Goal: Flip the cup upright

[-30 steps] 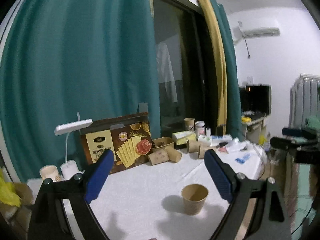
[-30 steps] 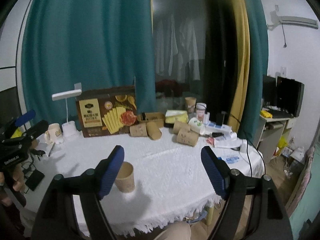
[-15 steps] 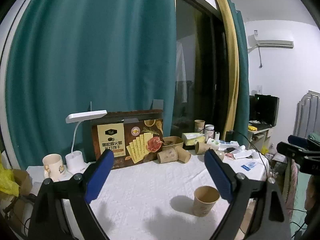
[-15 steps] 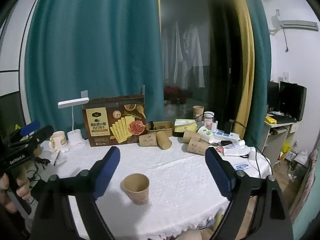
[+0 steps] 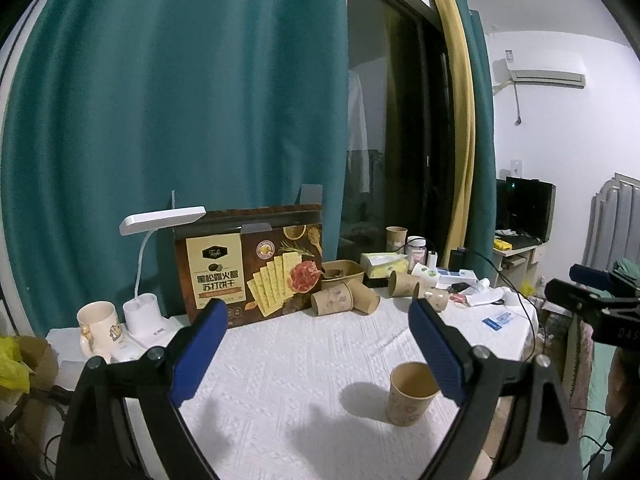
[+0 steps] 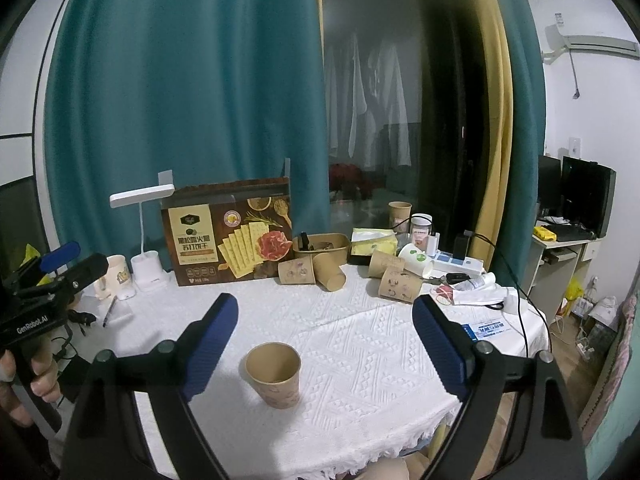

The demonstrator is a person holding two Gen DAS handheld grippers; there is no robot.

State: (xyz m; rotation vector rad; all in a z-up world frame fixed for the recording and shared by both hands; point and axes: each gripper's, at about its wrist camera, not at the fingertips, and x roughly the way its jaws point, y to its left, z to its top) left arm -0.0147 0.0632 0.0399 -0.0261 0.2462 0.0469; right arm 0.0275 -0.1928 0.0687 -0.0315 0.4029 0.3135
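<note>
Paper cup (image 6: 273, 373) stands upright on the white tablecloth (image 6: 360, 344), mouth up. Right gripper (image 6: 328, 346) has just been opening and stands wide and empty, as does the left gripper (image 5: 316, 350). Risk: either near finger, swung sideways, could tip the light cup over.

A matt brown paper cup (image 6: 274, 374) is seen on a white, rough-woven cloth tablecloth (image 6: 360, 336).

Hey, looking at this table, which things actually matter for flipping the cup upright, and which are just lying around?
Part of the job:
- paper cup, standing upright, mouth up, alone at the front
- right claw, open, nothing held
- left claw, open, nothing held

Just lying about:
- cracker box
- desk lamp
- mug
- tipped paper cups at the back
- tissue box
</note>
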